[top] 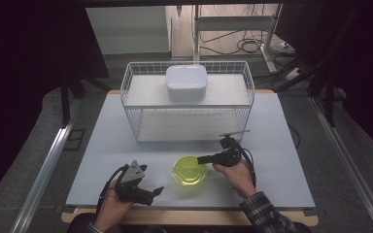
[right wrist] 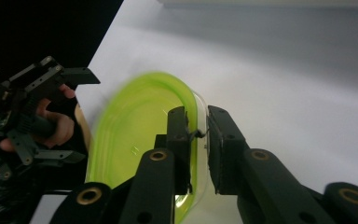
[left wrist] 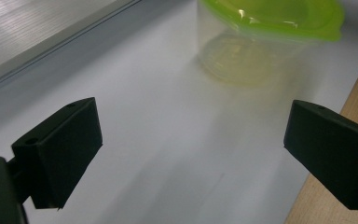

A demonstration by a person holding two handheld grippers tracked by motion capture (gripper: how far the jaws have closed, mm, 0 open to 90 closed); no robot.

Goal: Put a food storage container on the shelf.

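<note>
Pinching the rim of the green-lidded container (right wrist: 140, 140), the right gripper (right wrist: 198, 133) had its jaws nearly closed; lower left, the left gripper (top: 143, 187) stood wide, holding nothing.

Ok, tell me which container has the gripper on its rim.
The clear container with the green lid at the table's front; the right gripper pinches its rim. The white one sits on the wire rack.

A green-lidded container (top: 190, 170) sits near the front of the white counter (top: 102, 145). The right gripper (top: 205, 159) reaches its right rim — contact too small to tell. The left gripper (top: 153, 192) rests apart at the front left. Behind stands a wire rack (top: 128, 92) — a white box (top: 186, 82) on its top shelf.
</note>
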